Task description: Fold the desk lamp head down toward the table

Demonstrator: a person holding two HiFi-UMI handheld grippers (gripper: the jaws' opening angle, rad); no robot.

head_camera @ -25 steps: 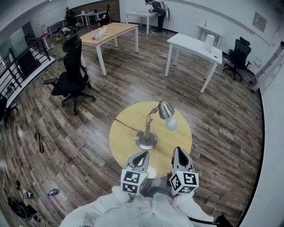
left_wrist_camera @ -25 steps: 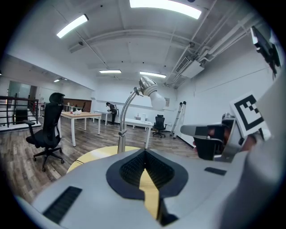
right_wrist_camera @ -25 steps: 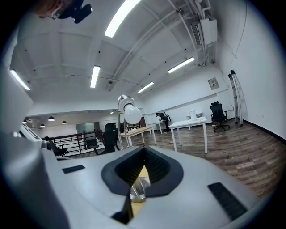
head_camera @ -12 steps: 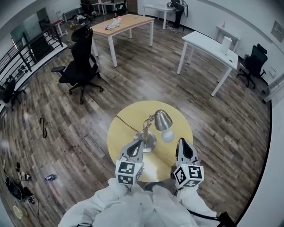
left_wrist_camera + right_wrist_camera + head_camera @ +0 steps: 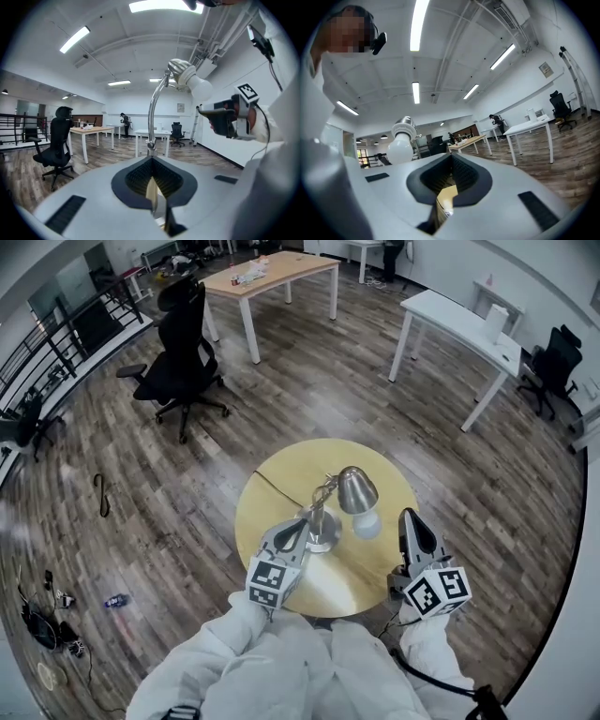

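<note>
The left gripper (image 5: 298, 529) and right gripper (image 5: 411, 517) hover over the near half of the round table (image 5: 272, 563), jaws pressed together on nothing. The left is close to the lamp (image 5: 354, 491), the right just past its bulb (image 5: 367, 523). The lamp stands mid-table, head raised. Beyond are a chair (image 5: 183, 371) and desks (image 5: 464, 320).

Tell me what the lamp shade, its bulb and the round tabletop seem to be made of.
Lamp shade: probably metal with a brushed silver finish; it shows soft grey highlights.
Bulb: frosted white glass or plastic, opaque and matt; the look does not settle which.
Round tabletop: likely wood or laminate, pale yellow and smooth, with a slight sheen.
</note>
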